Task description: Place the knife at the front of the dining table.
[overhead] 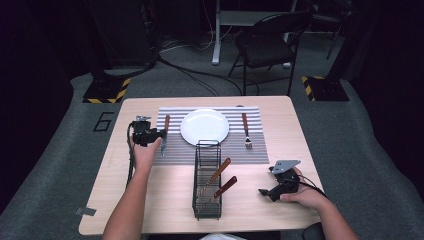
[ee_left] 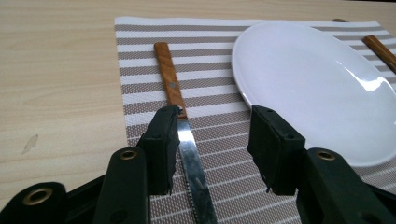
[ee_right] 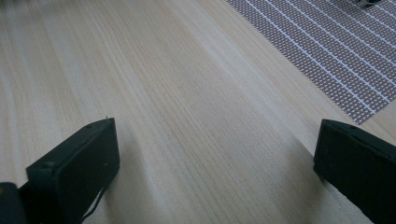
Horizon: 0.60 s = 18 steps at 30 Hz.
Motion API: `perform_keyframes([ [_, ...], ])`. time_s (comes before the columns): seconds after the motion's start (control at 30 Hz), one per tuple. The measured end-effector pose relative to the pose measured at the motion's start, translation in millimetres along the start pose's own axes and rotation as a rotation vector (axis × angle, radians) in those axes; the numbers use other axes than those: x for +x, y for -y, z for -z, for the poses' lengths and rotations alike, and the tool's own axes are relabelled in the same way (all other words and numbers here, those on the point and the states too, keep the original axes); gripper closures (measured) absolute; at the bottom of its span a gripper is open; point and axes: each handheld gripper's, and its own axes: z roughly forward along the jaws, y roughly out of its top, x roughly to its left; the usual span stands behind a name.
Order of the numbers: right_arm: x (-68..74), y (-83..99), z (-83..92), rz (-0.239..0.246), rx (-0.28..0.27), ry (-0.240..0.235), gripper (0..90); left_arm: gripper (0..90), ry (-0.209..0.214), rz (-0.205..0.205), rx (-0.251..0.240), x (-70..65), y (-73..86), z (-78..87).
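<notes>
Table: wooden table carries a striped placemat.
Plate: white plate at mat centre.
Knife: knife lies flat at the plate's 9 o'clock.
Left gripper: left gripper part-open, straddling the blade, not gripping; lift straight up.
Right gripper: right gripper wide, empty.

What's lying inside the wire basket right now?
The wire basket holds two wooden-handled utensils, handles leaning up toward the right. Their metal ends sit low behind the mesh, so I can't identify them.
</notes>
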Motion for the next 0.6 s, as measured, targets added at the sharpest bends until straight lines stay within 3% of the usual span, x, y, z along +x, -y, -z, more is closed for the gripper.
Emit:
perform_keyframes([
  [0.37,0.6,0.1,0.5,-0.008,0.005,0.001,0.0,49.8,0.047,-0.108,-0.041,-18.5,-0.4,41.9],
  [0.6,0.7,0.1,0.5,-0.008,0.005,0.001,0.0,48.1,0.047,-0.124,-0.052,-18.8,11.2,58.7],
])
